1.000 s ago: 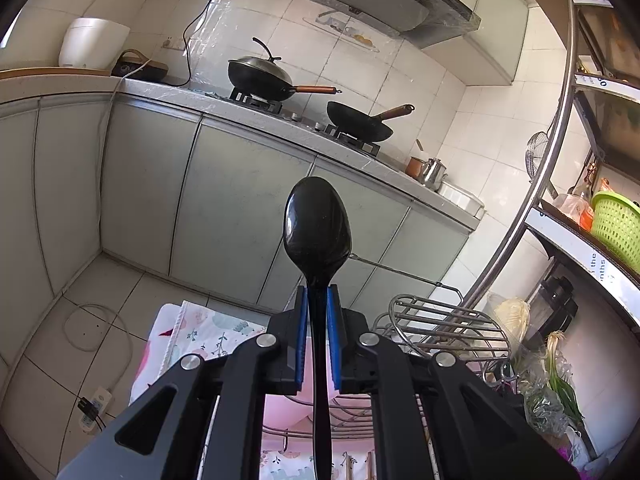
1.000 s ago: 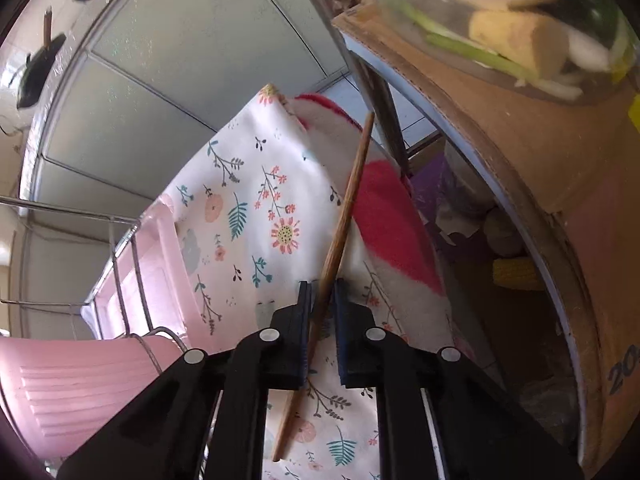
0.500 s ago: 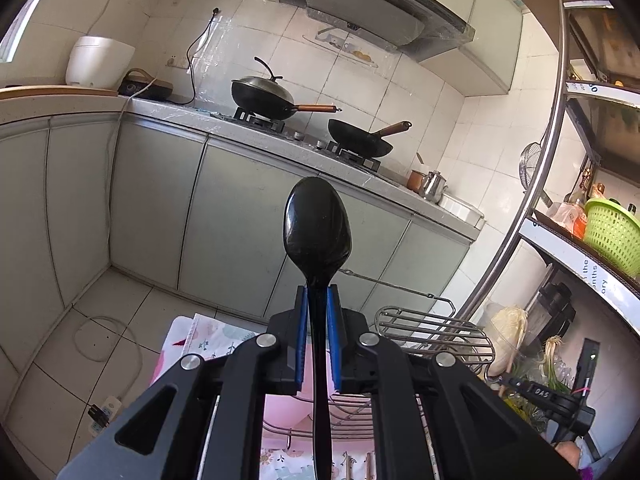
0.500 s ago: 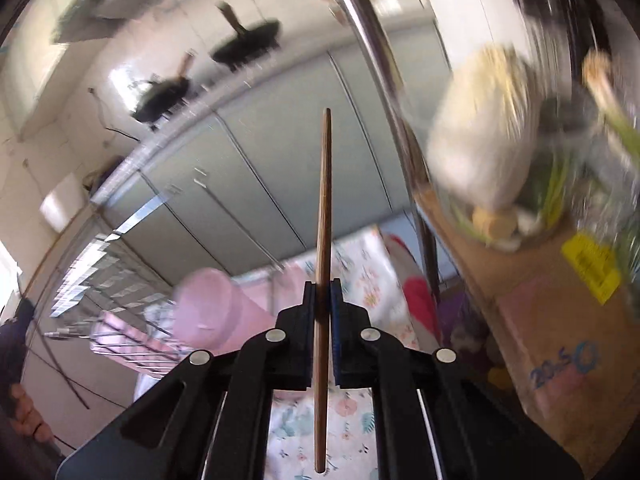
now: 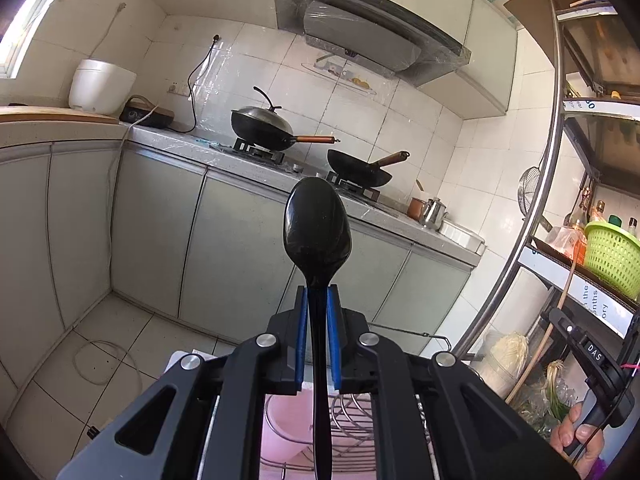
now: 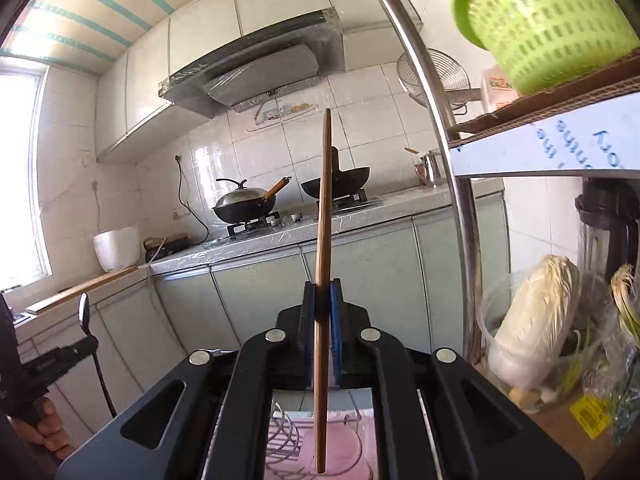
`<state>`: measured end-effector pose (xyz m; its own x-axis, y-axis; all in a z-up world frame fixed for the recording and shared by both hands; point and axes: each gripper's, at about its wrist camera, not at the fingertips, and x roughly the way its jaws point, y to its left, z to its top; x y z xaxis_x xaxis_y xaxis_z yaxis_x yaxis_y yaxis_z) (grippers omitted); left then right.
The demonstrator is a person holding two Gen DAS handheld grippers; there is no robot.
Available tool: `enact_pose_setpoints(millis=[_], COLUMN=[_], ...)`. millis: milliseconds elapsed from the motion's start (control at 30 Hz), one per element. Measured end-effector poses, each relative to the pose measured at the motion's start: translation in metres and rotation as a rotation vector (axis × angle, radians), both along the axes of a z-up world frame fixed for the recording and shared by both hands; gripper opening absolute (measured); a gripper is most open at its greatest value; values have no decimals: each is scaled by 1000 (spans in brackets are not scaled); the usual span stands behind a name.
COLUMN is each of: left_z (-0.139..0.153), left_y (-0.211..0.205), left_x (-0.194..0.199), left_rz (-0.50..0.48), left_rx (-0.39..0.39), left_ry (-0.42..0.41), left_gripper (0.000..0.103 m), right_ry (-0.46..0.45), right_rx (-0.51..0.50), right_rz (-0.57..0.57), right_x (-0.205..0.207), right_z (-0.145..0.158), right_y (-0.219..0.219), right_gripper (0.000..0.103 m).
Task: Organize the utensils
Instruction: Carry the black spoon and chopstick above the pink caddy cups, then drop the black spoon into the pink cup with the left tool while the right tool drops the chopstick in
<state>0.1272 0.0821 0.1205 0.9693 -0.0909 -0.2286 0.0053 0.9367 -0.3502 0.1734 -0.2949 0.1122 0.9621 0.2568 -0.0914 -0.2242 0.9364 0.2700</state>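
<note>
My left gripper [image 5: 318, 300] is shut on a black spoon [image 5: 318, 228], held upright with the bowl up, high above a wire dish rack [image 5: 352, 432] that holds a pink cup [image 5: 286, 420]. My right gripper [image 6: 322, 294] is shut on a wooden chopstick [image 6: 324, 200], also upright, above the same rack [image 6: 284, 436] and pink cup [image 6: 340, 452]. The right gripper [image 5: 560, 318] and chopstick [image 5: 540, 344] show at the right of the left wrist view. The left gripper with the spoon [image 6: 86, 320] shows at the left of the right wrist view.
A counter with two black woks [image 5: 264, 128] on a stove runs along the far wall. A steel shelf post [image 6: 452, 168] stands at the right with a green basket [image 6: 548, 24], cabbage [image 6: 536, 312] and bagged vegetables on its shelves. A white rice cooker [image 5: 100, 86] sits at left.
Both grippers have risen and tilted up to face the kitchen wall. The right gripper swung up from the floral cloth with the chopstick. Both stay shut on their utensils.
</note>
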Motion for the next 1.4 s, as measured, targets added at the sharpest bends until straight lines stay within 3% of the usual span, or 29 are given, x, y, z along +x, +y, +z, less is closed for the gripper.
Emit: enact_pose_setpoints(millis=[333, 500, 667, 933, 1233, 1300, 1400], left_z=[-13, -38, -63, -87, -100, -99, -98], left_y=[-4, -12, -16, -13, -16, -15, -11], left_x=[42, 52, 43, 44, 55, 55, 54], left_rz=[81, 100, 55, -41, -57, -66, -66], left_rx=[65, 117, 131, 83, 97, 84, 61], left_ry=[-130, -128, -60, 138, 292, 313, 333], left_gripper=[9, 9, 9, 9, 12, 27, 40], right_ry=[4, 53, 133, 317, 478, 500, 517], right_rx=[-66, -77, -88, -91, -110, -107, -123], right_rz=[-21, -12, 16, 42, 44, 59, 64], right_x=[23, 26, 25, 30, 40, 41, 40], right_z=[-30, -45, -58, -72, -85, -88, -87], right_y=[23, 25, 29, 28, 26, 26, 27], right_gripper=[7, 7, 7, 7, 8, 8, 9])
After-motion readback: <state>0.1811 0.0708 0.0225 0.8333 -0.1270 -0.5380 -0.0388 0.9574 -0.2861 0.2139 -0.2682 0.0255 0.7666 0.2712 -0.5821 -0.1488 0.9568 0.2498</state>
